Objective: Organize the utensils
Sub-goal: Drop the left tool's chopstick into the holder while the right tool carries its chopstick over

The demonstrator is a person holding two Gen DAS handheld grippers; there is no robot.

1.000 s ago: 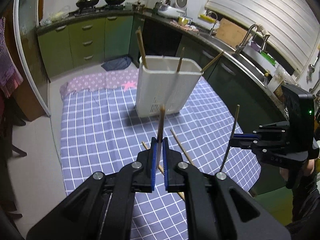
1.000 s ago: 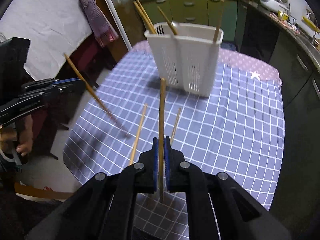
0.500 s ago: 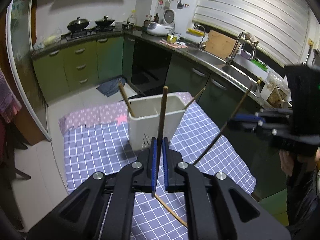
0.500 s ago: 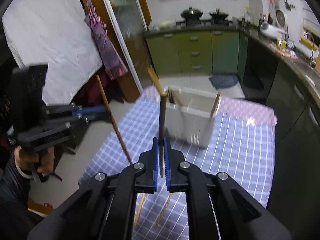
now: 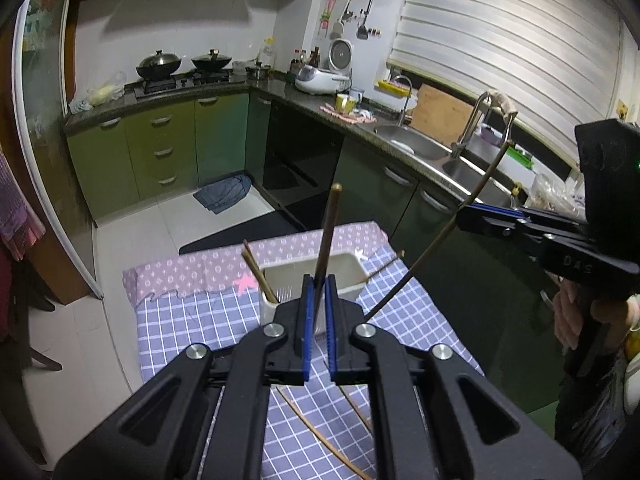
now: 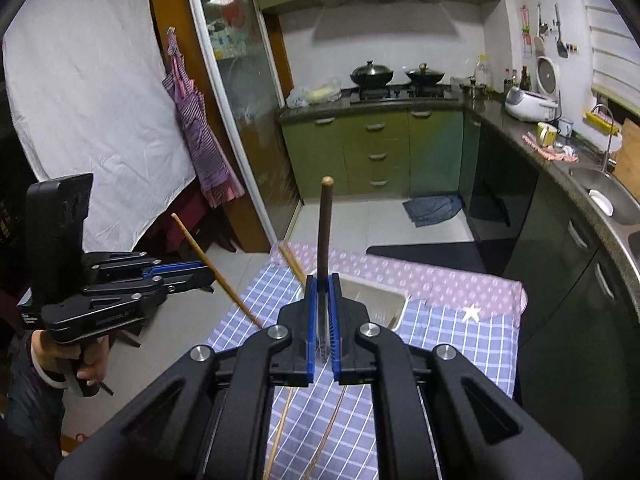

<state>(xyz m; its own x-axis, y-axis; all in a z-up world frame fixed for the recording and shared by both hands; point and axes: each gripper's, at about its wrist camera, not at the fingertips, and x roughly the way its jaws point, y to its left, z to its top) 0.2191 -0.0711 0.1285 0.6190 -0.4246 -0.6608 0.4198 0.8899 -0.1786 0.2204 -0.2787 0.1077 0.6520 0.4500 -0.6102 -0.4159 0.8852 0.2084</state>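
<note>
Both grippers are up over the desk (image 5: 192, 320), each with a chopstick. The left gripper (image 5: 316, 300) has its blue pads pinched on a dark chopstick (image 5: 329, 232) that stands nearly upright, tip toward the far cabinets. The right gripper (image 6: 323, 304) is clamped the same way on its own chopstick (image 6: 325, 232), also close to vertical. From the left wrist view, that right-hand chopstick slants down toward the checked cloth at right. Just beyond the pads sits the white utensil holder (image 5: 352, 268) on the cloth, with chopsticks already leaning out of it at the left (image 5: 258, 272) and right (image 5: 386, 266). Two loose chopsticks (image 6: 280, 432) lie on the near part of the cloth, under the gripper bodies.
</note>
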